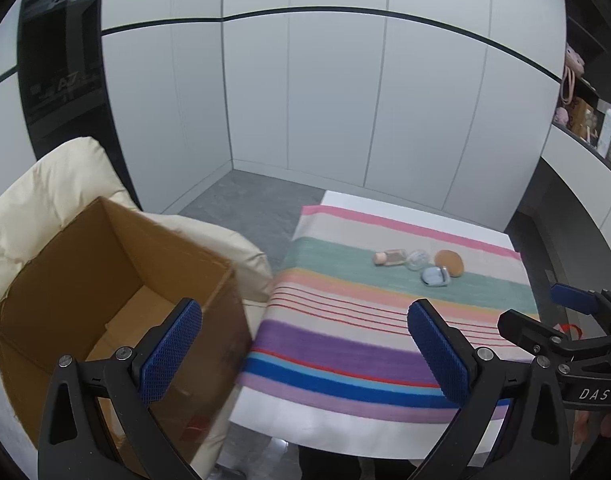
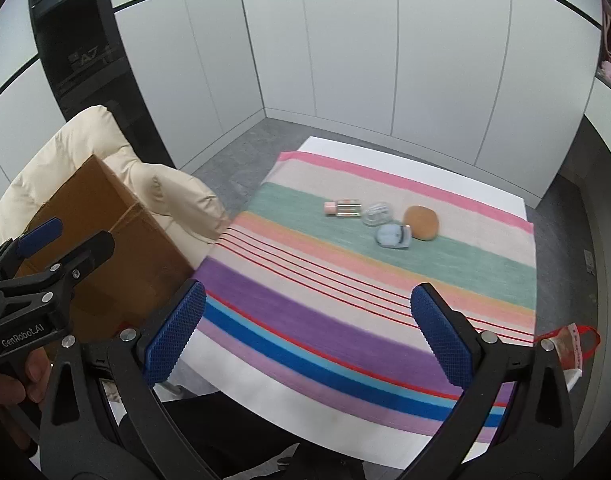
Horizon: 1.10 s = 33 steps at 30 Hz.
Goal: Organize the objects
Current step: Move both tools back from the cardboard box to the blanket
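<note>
Several small objects lie together on the green stripe of a striped cloth (image 1: 345,344) at the far side of the table: a small clear bottle with a pink cap (image 1: 390,258) (image 2: 343,207), a clear round container (image 1: 417,259) (image 2: 376,213), a light blue case (image 1: 435,276) (image 2: 392,236) and a brown round object (image 1: 449,263) (image 2: 421,222). My left gripper (image 1: 305,354) is open and empty, near the table's front left edge. My right gripper (image 2: 307,336) is open and empty over the cloth's near stripes (image 2: 305,332).
An open cardboard box (image 1: 85,280) (image 2: 117,248) rests on a cream padded chair (image 1: 45,192) (image 2: 85,144) left of the table. A red-trimmed bag (image 2: 573,340) hangs at the table's right edge. White cabinet walls stand behind; shelves with items (image 1: 585,116) are at the right.
</note>
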Each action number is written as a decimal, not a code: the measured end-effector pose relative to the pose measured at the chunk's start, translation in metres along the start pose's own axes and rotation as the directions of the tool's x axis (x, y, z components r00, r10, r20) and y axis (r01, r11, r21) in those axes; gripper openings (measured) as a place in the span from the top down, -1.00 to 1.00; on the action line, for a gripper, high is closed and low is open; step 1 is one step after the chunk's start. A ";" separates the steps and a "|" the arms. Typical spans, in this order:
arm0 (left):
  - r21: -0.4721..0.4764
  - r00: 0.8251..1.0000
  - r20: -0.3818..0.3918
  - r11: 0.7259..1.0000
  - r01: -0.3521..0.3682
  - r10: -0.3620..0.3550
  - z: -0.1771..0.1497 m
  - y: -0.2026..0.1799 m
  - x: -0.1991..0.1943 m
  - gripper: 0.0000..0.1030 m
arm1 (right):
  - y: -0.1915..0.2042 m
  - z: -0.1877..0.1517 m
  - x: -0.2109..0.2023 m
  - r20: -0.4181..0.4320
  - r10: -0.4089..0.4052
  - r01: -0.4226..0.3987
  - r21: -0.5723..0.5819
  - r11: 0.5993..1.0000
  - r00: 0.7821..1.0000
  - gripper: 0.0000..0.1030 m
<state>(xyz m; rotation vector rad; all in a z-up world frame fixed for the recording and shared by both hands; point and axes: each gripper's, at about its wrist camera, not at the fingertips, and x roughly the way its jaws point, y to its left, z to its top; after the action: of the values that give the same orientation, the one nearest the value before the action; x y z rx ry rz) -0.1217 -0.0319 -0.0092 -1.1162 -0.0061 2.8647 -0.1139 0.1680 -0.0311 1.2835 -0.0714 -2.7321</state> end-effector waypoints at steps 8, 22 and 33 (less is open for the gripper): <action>0.037 0.998 -0.015 0.998 0.059 -0.058 0.001 -0.029 0.006 -1.00 | -0.034 -0.004 -0.009 0.004 -0.037 0.036 0.047 0.998 0.999 -1.00; 0.057 0.991 -0.096 0.993 0.100 -0.094 -0.007 -0.072 0.051 -1.00 | -0.095 -0.025 0.016 -0.044 -0.165 0.167 0.044 0.985 0.985 -1.00; 0.141 0.986 -0.144 0.985 0.100 -0.079 -0.017 -0.119 0.138 -0.99 | -0.155 -0.027 0.096 -0.109 -0.191 0.201 0.088 0.976 0.975 -1.00</action>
<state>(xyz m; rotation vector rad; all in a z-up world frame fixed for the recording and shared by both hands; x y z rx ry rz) -0.2040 0.0951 -0.1120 -1.2475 0.1558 2.6538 -0.1681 0.3095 -0.1362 1.5290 -0.0739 -2.8535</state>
